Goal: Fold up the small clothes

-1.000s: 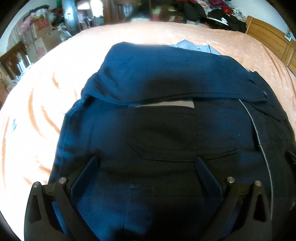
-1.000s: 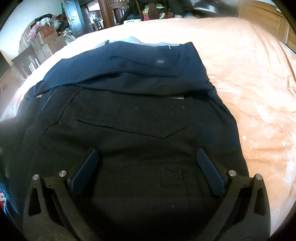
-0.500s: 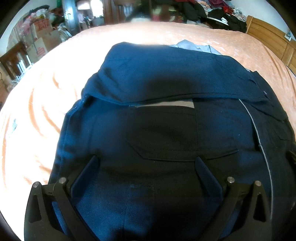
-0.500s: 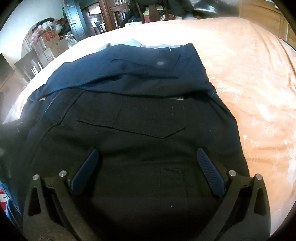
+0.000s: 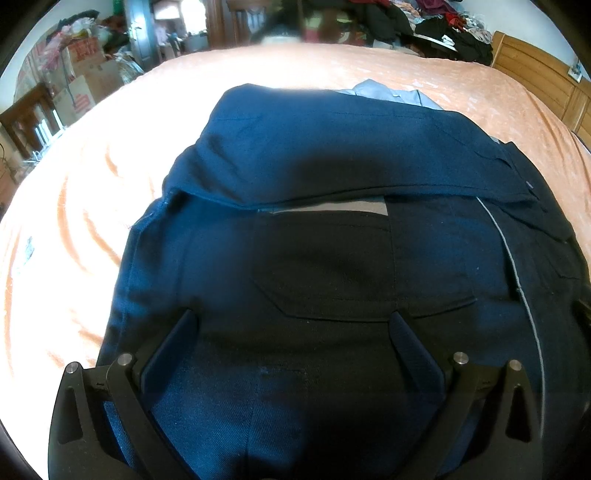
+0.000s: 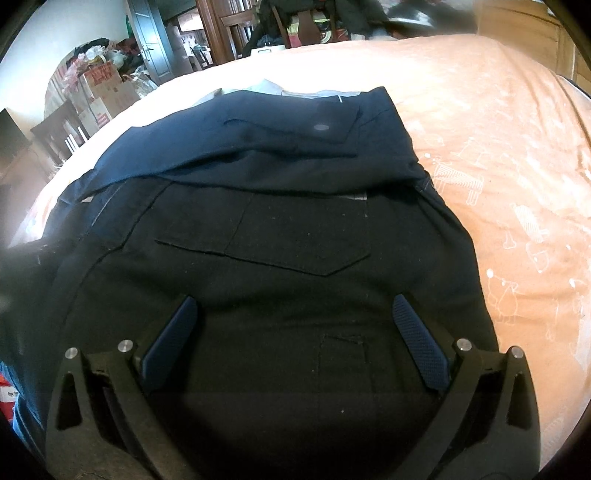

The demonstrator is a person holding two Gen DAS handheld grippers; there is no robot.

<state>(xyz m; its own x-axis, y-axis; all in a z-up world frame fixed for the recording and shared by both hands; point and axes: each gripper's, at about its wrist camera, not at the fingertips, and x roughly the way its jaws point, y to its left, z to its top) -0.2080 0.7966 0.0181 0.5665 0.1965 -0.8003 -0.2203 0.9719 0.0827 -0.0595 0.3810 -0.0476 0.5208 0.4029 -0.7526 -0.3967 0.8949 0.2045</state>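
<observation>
A dark navy garment (image 5: 332,258) (image 6: 280,240) lies spread on an orange bedspread (image 5: 81,192) (image 6: 517,184). Its far part is folded back toward me over the near part, and a pocket flap shows in the middle. A light grey-blue cloth (image 5: 391,92) (image 6: 273,86) peeks out beyond its far edge. My left gripper (image 5: 293,323) hovers over the near left part of the garment, fingers wide apart and empty. My right gripper (image 6: 293,308) hovers over the near right part, also open with nothing between its blue pads (image 6: 421,343).
A wooden headboard (image 5: 535,77) bounds the bed at the right. Piled dark clothes (image 5: 424,22) sit past the far edge. Cardboard boxes (image 6: 103,92) and a dark wooden rack (image 5: 29,122) stand off the left side of the bed.
The right wrist view has drawn slightly back and up, showing more of the room at the left. The left gripper and the garment look unchanged.
</observation>
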